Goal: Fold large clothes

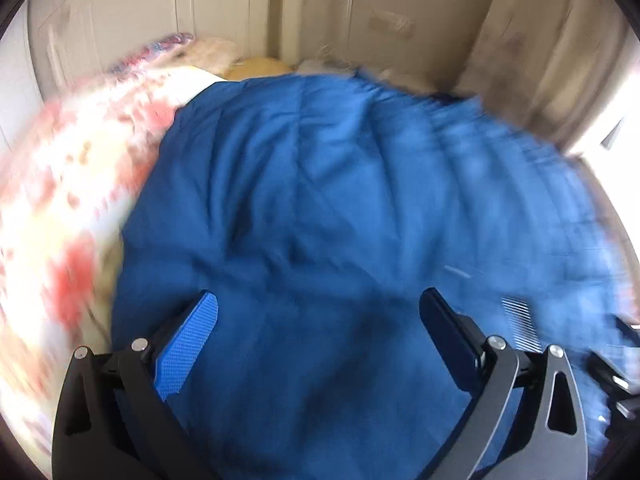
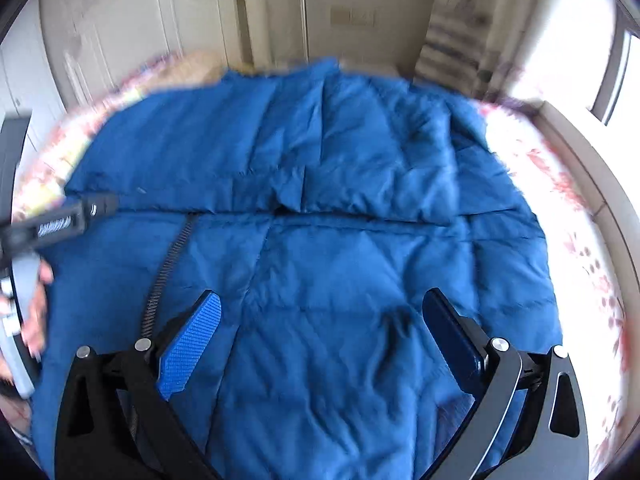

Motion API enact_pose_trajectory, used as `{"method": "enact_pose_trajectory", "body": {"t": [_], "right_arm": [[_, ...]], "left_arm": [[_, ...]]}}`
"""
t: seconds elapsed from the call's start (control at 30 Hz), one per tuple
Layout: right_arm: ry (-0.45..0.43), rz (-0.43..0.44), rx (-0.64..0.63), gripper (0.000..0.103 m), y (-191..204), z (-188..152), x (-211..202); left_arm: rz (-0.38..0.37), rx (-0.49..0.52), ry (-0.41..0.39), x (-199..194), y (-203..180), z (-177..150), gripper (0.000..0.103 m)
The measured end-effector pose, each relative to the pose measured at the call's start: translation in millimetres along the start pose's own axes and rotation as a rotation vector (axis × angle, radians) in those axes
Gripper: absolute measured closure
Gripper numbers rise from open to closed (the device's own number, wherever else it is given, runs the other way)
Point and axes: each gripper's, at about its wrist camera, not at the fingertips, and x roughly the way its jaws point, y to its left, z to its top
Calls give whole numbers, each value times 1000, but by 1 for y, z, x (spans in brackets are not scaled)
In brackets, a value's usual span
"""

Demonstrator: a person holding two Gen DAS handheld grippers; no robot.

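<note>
Our right gripper (image 2: 320, 312) angled down over the blue quilted jacket (image 2: 304, 208) on the floral bed (image 2: 560, 184), fingers spread and empty, our left gripper (image 1: 320, 312) likewise spread above it

Each black two-finger left gripper (image 1: 318, 304) and right gripper (image 2: 322, 306) is built from angled metal links pinned with round silver screws, and one finger is faced with a ribbed blue pad (image 2: 190, 346).

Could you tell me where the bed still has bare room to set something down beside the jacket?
The blue padded jacket covers most of the floral bedspread. A bare strip runs along the jacket's window-side edge, and another along its wardrobe-side edge. The head end is crowded with pillows. The left gripper occupies that near corner.
</note>
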Motion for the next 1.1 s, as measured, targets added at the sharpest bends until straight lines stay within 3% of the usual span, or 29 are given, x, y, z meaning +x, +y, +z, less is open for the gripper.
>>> {"method": "enact_pose_trajectory", "body": {"t": [0.03,0.07,0.13,0.2,0.33,0.47,0.5,0.53,0.6,0.7,0.8,0.87,0.97,1.1], "right_arm": [[-13,-11,12,5,-6,-6,-5],[2,-33,18,4,-12,-11,-3],[92,-60,15,4,-24,-22,14],[79,-70,-35,4,-19,-25,12],[71,-99,-61,4,-14,-33,-5],[0,11,-73,4,-13,-61,-35],[42,2,-108,4,-12,-70,-29],[75,-18,-149,4,-10,-77,-21],[61,-17,-149,4,-9,-77,-24],[48,-54,-131,4,-7,-79,-39],[-15,29,-159,4,0,-92,-62],[39,-8,-212,4,6,-107,-52],[18,-16,-204,4,0,-114,-56],[-20,-63,-214,5,-3,-124,-86]], "left_arm": [[-70,3,-7,-13,-2,-12,2],[-69,26,7,-18,-6,-21,2],[39,144,85,-11,-19,-43,2],[106,250,64,-10,-29,-55,2],[187,215,84,-25,-22,-60,2],[113,219,66,-52,-14,-87,2],[127,246,72,-50,-14,-95,2],[134,287,30,-54,-14,-104,2],[127,277,29,-57,-11,-106,2],[184,258,30,-66,-9,-109,2],[196,284,7,-75,-8,-126,2],[162,260,12,-80,-1,-131,2],[132,200,38,-83,12,-130,2],[141,189,-11,-112,27,-148,2]]}}
